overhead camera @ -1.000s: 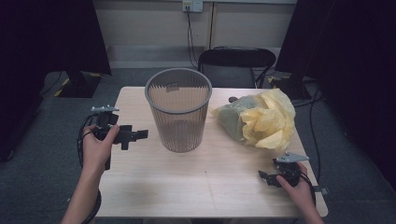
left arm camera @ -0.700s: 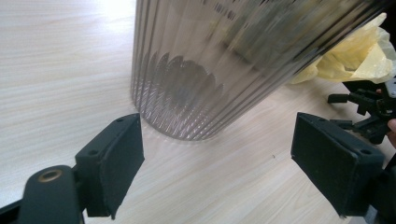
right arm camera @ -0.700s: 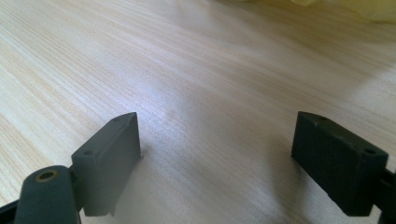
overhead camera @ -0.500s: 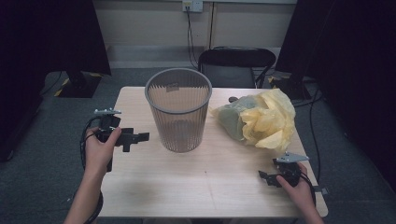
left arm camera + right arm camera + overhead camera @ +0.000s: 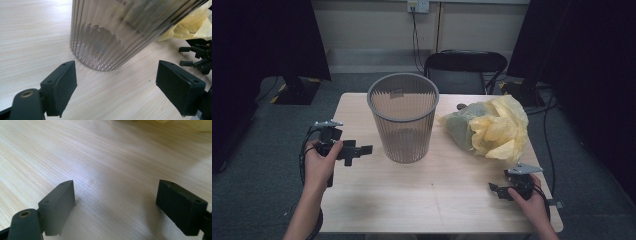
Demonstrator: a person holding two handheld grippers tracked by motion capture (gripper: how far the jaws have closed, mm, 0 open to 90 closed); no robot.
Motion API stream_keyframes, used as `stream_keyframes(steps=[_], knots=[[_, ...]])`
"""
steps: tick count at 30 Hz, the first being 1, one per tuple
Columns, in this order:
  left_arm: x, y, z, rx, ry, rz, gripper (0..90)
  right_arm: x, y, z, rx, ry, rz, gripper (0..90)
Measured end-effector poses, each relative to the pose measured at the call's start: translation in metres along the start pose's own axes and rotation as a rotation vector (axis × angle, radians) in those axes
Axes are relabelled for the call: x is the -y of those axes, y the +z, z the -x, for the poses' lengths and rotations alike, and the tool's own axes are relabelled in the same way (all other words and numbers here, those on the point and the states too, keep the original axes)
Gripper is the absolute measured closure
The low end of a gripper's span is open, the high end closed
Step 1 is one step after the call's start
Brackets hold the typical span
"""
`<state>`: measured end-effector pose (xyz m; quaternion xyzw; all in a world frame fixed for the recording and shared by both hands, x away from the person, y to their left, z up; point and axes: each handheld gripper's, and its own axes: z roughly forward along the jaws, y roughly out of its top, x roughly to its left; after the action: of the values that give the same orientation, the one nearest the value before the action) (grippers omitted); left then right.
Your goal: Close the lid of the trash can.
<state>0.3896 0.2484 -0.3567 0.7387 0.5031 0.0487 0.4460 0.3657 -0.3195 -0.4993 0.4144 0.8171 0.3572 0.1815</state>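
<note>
the left gripper (image 5: 362, 149) has moved a little nearer to the wastebasket (image 5: 402, 117) over the last second, drifting down and in along the left side of the table (image 5: 432, 200). it hangs just beside the basket's lower wall but is not touching it. in the left gripper view its jaws stand wide apart with nothing between them, and the basket's ribbed base (image 5: 100, 52) sits straight ahead of the gap, close in.

the right gripper (image 5: 495, 189) has stayed where it was, low at the near right corner of the table. its jaws are also wide apart and hold nothing, with bare wood ahead of them in the right gripper view.

the yellow bag (image 5: 492, 128) lies crumpled on the table to the right of the basket, near it but apart from it, and well clear of both grippers. the basket stands upright in the middle of the table and looks empty.

judging from this, the work is at its very start: the left hand seems to be closing in to steady the basket, while the bag is untouched. lining the basket looks like the likely aim, and the right hand would need to reach forward for the bag.
</note>
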Motion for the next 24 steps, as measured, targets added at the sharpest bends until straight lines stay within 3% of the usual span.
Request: stream_keyframes(steps=[24], knots=[[0.017,0.010,-0.009,0.007,-0.005,-0.012,16.5,0.000,0.000,0.000,0.000,0.000,0.000,14.7]])
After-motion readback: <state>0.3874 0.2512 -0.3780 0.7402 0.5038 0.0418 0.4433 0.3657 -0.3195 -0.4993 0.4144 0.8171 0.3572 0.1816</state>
